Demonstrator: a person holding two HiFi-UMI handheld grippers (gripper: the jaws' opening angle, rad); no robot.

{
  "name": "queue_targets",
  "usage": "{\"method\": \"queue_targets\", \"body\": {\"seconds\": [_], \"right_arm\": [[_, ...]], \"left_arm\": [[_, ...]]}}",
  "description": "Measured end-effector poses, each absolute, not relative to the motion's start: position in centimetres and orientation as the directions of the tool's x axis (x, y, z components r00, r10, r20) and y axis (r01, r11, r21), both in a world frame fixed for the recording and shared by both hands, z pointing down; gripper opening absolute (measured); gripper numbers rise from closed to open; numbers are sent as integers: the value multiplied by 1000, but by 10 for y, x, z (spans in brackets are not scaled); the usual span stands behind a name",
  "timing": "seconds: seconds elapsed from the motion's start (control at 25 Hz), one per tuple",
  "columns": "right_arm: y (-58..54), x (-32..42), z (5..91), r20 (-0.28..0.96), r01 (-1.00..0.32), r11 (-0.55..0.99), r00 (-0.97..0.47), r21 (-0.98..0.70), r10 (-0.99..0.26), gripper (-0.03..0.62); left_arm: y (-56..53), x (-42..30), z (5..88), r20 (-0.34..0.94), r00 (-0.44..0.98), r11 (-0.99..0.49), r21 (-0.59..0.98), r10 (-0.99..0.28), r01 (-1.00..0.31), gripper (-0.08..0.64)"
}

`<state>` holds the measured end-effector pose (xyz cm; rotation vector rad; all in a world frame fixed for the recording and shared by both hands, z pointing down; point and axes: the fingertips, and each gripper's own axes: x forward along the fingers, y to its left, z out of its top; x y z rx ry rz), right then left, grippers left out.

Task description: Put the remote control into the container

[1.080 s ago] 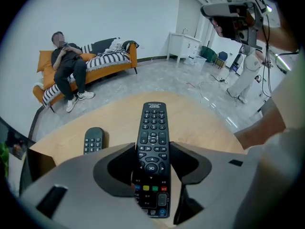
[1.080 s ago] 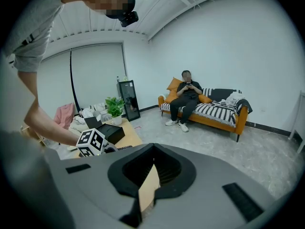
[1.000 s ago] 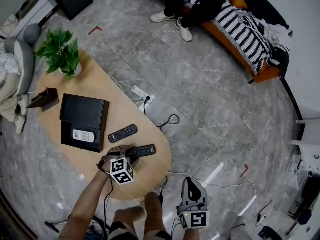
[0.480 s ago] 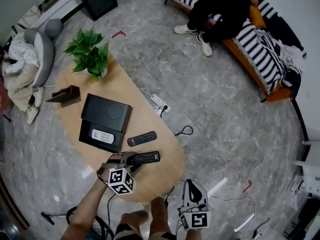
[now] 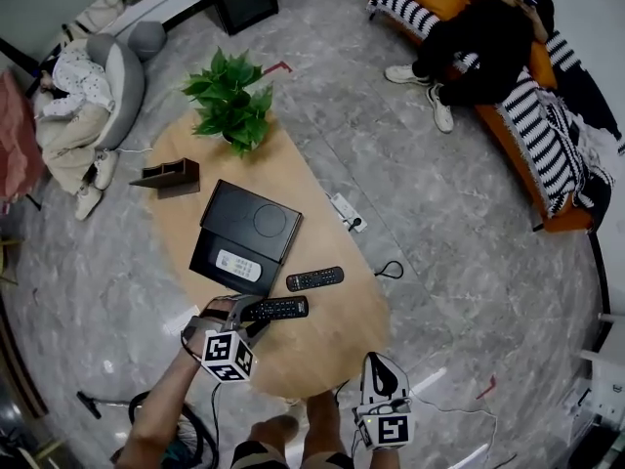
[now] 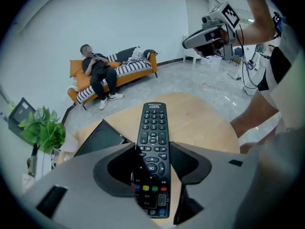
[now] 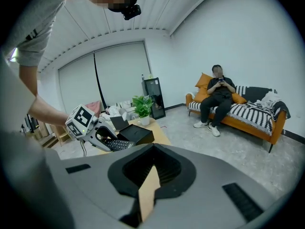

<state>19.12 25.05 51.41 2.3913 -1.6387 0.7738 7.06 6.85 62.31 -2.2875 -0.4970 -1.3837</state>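
Observation:
My left gripper [image 5: 246,313] is shut on the lower end of a black remote control [image 5: 277,308] and holds it above the near part of the wooden table [image 5: 337,335]. In the left gripper view the remote [image 6: 153,123] sticks out forward from between the jaws of the left gripper [image 6: 152,152]. The black container [image 5: 246,236] stands open left of it, with a white remote [image 5: 237,265] inside. A second black remote [image 5: 314,278] lies on the table. My right gripper [image 5: 383,391] hangs off the table's near end, shut and empty, as the right gripper view shows [image 7: 152,166].
A potted plant [image 5: 232,101] and a small brown holder [image 5: 168,176] stand at the table's far end. A power strip [image 5: 347,211] and cables lie on the floor to the right. A person sits on the striped orange sofa [image 5: 547,135].
The left gripper has lifted the black remote off the table and carried it left, toward the container. The right gripper has stayed shut by the table's near end.

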Motion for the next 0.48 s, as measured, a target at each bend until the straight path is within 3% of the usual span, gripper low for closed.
{"method": "queue_targets", "body": {"seconds": [0.48], "right_arm": [[191,173,529,500,-949,-265,147,-174,-854,12]], "left_arm": [[-19,31,647,908,418,-880,-197,3,433,229]]}}
